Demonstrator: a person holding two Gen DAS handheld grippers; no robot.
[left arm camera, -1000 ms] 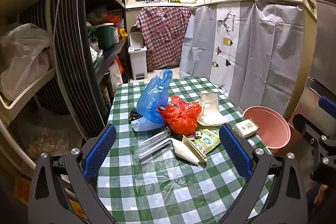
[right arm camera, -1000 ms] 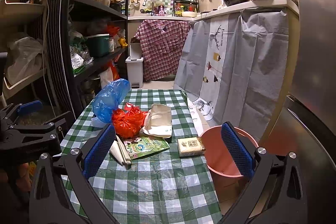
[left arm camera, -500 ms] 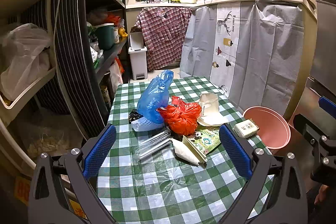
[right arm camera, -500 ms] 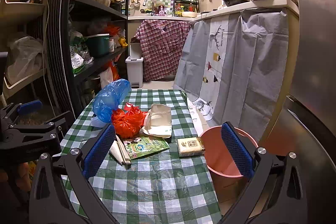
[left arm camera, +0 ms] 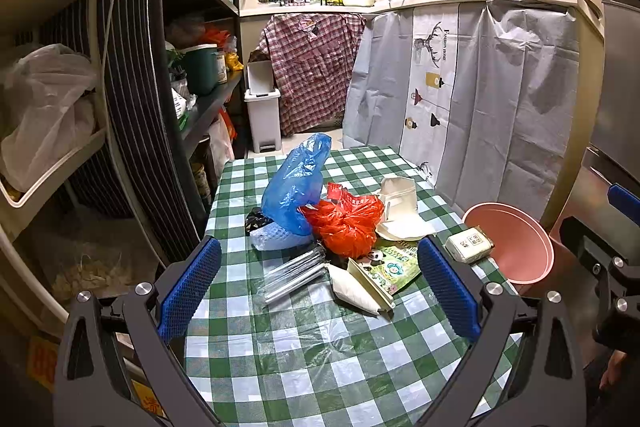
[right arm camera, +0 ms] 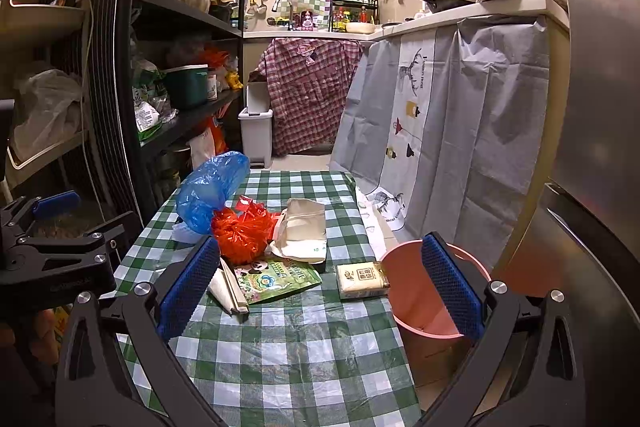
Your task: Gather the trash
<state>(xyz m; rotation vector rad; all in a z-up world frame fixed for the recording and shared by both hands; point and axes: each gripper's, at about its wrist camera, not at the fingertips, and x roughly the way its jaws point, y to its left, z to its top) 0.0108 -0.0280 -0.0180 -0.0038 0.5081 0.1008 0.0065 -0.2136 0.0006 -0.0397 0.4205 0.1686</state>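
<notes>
Crumpled plastic and paper make up the trash: a blue plastic bag (left arm camera: 294, 187) and a knotted orange-red plastic bag (left arm camera: 346, 223) lie touching, straight ahead of the left claw (left arm camera: 318, 291), with a folded white paper bag (left arm camera: 400, 207) just right of them. Nearer that claw lie a clear cellophane sleeve (left arm camera: 294, 273), a white paper cone (left arm camera: 352, 293) and a green printed pouch (left arm camera: 394, 261). All rest on the green-and-white checked counter (left arm camera: 320, 347). A small cream-coloured packet (right arm camera: 362, 281) sits ahead of the right claw (right arm camera: 320, 285), slightly to its right, at the counter's edge, with the round pink plastic bin (right arm camera: 424, 291) just beyond it, below counter level.

Both claws hang spread wide and empty, short of the pile, so nothing appears collected yet.

Likely risks: the bags overlap, so pinching one could drag its neighbours along or scatter the lighter pieces. The cellophane looks slippery and flat, and pads may slide off it. The packet sits so near the edge that a nudge could tip it to the floor instead of into the bin.
</notes>
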